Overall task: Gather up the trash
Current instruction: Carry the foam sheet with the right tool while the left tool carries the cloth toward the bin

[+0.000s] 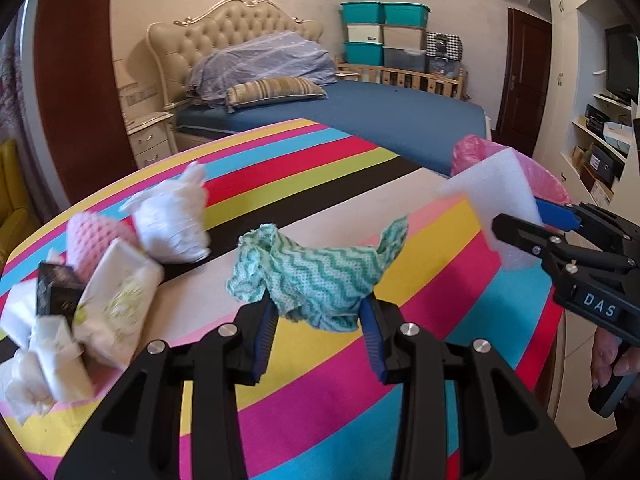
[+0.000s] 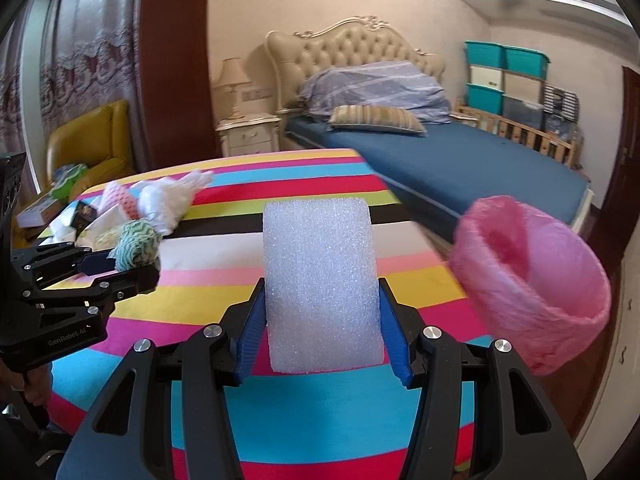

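Tongs (image 1: pixel 516 226) — "DAS" label (image 1: pixel 599 307)

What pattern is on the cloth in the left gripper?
Green and white zigzag stripes on the crumpled cloth, seen best from the left wrist view.

The left claw (image 1: pixel 318 320) pinches a crumpled green-and-white cloth (image 1: pixel 316 276) over the striped bench (image 1: pixel 360 380). At three o'clock the right claw (image 1: pixel 516 224) grips a white foam block (image 1: pixel 496 188), with a pink-lined bin (image 1: pixel 472 152) just behind it. At nine o'clock lies a heap of trash: a white bag (image 1: pixel 172 220), tissue packs (image 1: pixel 112 300) and a pink net (image 1: pixel 92 236). A bed (image 1: pixel 380 116) stands at twelve.
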`<state>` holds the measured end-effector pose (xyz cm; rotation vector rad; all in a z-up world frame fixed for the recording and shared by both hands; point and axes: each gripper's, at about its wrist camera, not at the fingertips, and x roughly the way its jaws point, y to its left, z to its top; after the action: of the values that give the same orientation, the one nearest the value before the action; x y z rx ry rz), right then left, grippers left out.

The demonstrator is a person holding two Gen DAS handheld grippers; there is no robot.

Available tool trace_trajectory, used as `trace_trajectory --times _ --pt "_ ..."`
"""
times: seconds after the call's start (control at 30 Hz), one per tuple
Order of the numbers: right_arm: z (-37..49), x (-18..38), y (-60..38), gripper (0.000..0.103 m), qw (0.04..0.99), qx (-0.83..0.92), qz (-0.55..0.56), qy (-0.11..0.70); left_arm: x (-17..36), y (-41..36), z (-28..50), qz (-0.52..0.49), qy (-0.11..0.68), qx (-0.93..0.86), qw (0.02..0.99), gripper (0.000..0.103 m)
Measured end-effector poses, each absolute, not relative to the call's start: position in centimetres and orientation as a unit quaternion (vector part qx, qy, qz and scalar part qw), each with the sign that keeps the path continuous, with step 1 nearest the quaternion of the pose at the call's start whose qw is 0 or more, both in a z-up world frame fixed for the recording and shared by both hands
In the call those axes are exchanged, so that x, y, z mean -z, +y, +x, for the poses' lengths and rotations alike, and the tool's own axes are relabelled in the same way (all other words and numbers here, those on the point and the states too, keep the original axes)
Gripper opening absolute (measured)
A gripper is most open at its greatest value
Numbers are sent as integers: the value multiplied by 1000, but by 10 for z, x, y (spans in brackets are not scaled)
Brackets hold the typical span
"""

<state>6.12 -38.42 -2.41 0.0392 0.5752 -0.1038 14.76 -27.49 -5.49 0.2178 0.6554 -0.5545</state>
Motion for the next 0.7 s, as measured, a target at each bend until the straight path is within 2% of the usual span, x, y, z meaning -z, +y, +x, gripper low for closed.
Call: trace_trajectory --times 0.7 --pt "27 8 -542 51 946 192 44 257 32 -470 171 109 301 420 849 38"
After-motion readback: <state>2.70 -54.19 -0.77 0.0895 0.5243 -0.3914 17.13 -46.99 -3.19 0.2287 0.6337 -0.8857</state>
